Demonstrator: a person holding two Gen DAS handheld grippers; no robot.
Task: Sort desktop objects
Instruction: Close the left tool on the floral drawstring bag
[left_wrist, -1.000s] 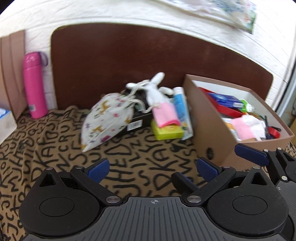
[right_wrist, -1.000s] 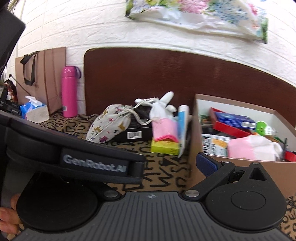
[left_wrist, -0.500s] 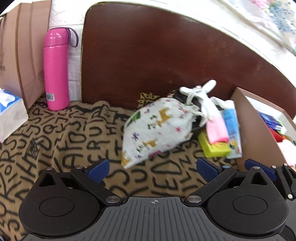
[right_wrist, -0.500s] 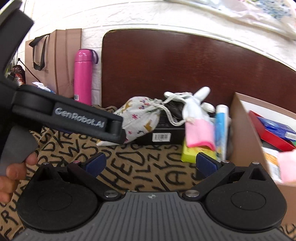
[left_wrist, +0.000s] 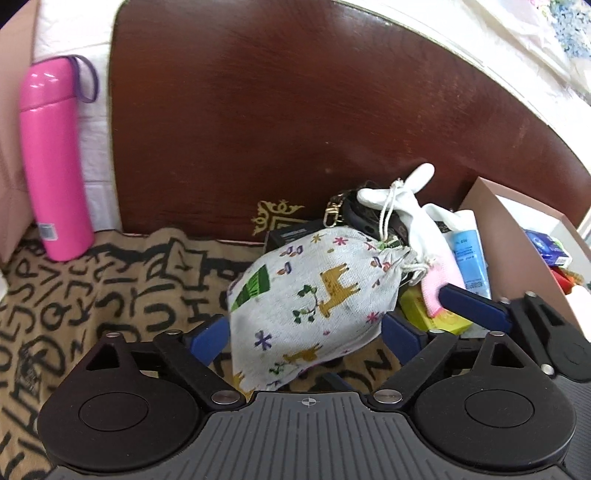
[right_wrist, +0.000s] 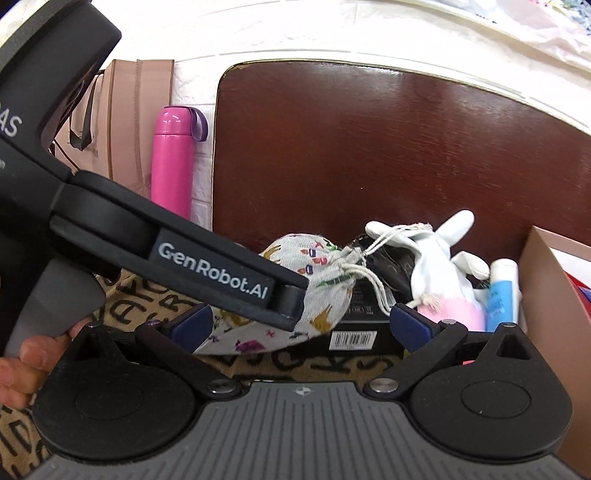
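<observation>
A white brick wall stands behind a dark brown wooden board, and in front of it lies a tan cloth printed with black letters. At the cloth's back left edge a pink bottle stands upright, with a paper bag against the wall beside it.

Near the middle of the cloth's back edge, a white drawstring pouch printed with deer and flowers leans on a black box. Just to its right, a white and pink stuffed rabbit, a blue and white tube and a yellow block crowd together. An open brown cardboard box sits at the cloth's right edge, holding mixed items.

The left gripper reaches over the pouch, its blue-padded jaws closing with the pouch's lower end between them; the pads sit right at the fabric's sides, with no pinch visible. The right gripper hangs just beside it with its jaws spread wide and nothing pressed between the pads, facing the pouch and the black box. A hand grips the left gripper's handle at the lower left of the right wrist view.
</observation>
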